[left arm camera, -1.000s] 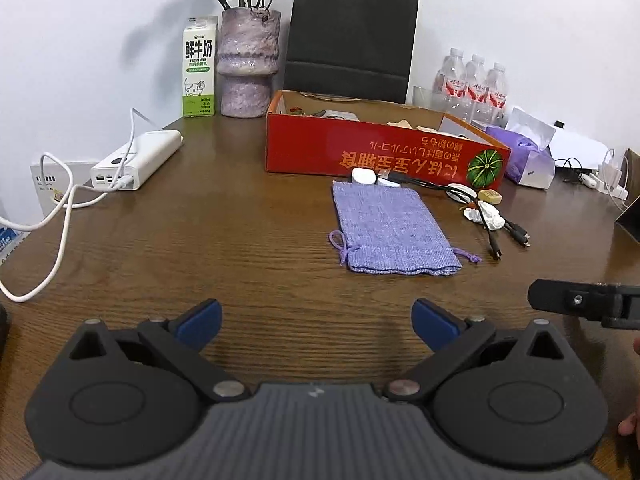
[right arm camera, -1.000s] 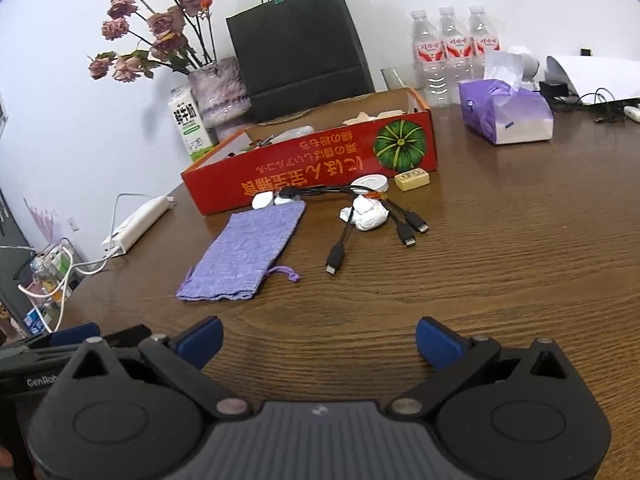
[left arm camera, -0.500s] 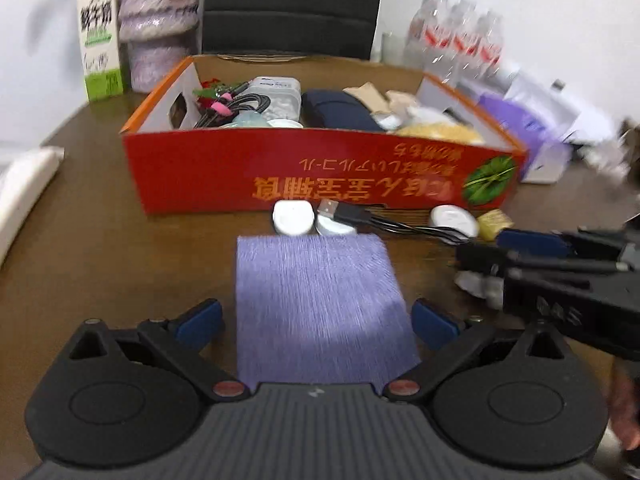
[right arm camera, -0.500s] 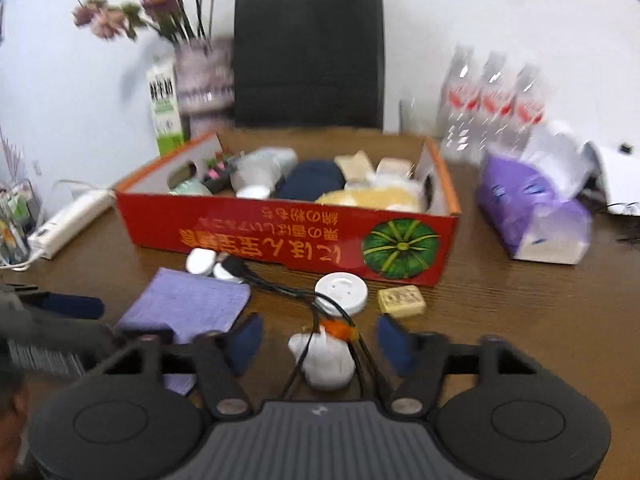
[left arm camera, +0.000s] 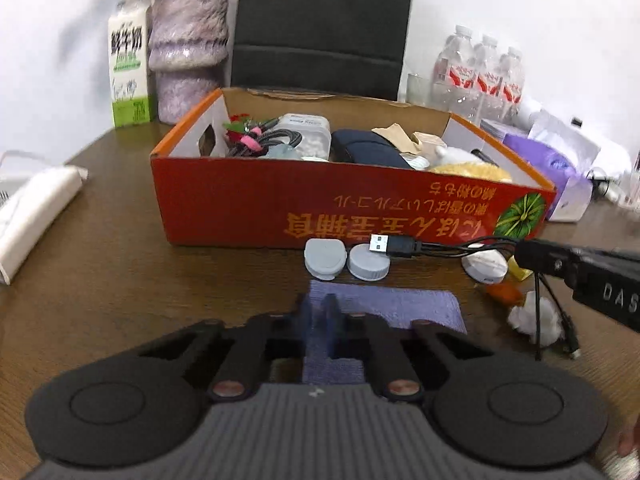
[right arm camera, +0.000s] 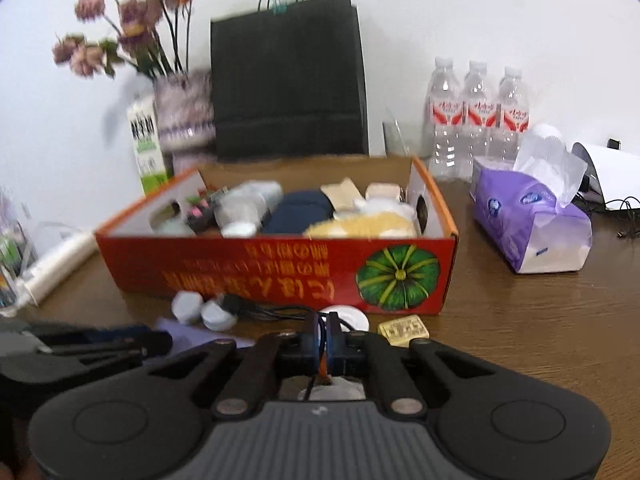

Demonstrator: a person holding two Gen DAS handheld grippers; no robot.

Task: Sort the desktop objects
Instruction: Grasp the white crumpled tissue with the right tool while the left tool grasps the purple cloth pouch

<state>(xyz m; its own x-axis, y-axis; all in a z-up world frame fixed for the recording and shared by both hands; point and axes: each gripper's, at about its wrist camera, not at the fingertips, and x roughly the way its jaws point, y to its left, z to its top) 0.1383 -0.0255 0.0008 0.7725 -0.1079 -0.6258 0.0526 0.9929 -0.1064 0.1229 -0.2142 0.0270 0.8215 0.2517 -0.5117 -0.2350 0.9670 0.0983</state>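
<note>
Bench [left arm camera: 120,280]: brown wood, against a white wall.
Box [left arm camera: 256,204]: red, open-topped, full of odds and ends.
Pouch [left arm camera: 400,304]: purple, flat on the bench before the box.
Left tool [left arm camera: 320,312]: clenched on the pouch's near edge.
Right tool [right arm camera: 323,336]: clenched on a thin cable [right arm camera: 280,312], above a white wad [right arm camera: 344,388].

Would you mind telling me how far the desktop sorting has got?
Already done: the red box holds cables and pouches. In hand: the left gripper is shut on the purple pouch; the right gripper is shut on the black cable beside a white wad. Left on the table: two grey caps, a white disc, a yellow block.
</note>
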